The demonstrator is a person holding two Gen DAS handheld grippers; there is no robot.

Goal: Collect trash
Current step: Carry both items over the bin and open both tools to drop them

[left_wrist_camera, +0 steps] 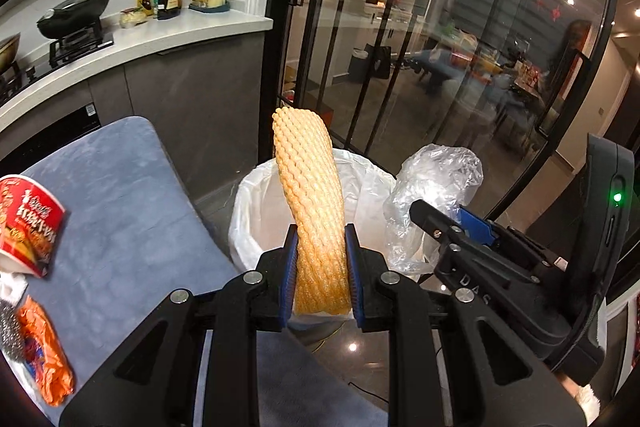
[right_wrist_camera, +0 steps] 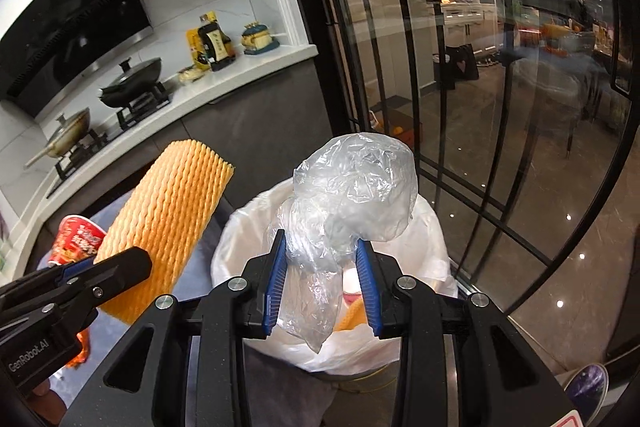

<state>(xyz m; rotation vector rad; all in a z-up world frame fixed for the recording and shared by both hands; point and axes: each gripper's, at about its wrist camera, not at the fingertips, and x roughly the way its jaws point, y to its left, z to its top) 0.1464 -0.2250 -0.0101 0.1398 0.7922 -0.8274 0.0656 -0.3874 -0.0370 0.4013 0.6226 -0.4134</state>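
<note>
My left gripper (left_wrist_camera: 322, 273) is shut on an orange foam net sleeve (left_wrist_camera: 310, 195), which stands up over the near rim of a bin lined with a white bag (left_wrist_camera: 256, 211). From the right wrist view the same foam net sleeve (right_wrist_camera: 168, 231) and the left gripper (right_wrist_camera: 100, 267) show at the left. My right gripper (right_wrist_camera: 322, 283) is shut on a crumpled clear plastic bag (right_wrist_camera: 352, 195), held above the white-lined bin (right_wrist_camera: 432, 251). Orange and red scraps lie inside the bin. In the left wrist view the right gripper (left_wrist_camera: 452, 227) and the clear plastic bag (left_wrist_camera: 432, 187) sit at the bin's right rim.
A grey-blue cushioned seat (left_wrist_camera: 120, 211) left of the bin carries a red instant noodle cup (left_wrist_camera: 28, 223), an orange wrapper (left_wrist_camera: 44, 351) and a steel scourer (left_wrist_camera: 10, 327). Behind stand a kitchen counter (left_wrist_camera: 160, 35) with pans, and black-framed glass doors (left_wrist_camera: 400, 27) to the right.
</note>
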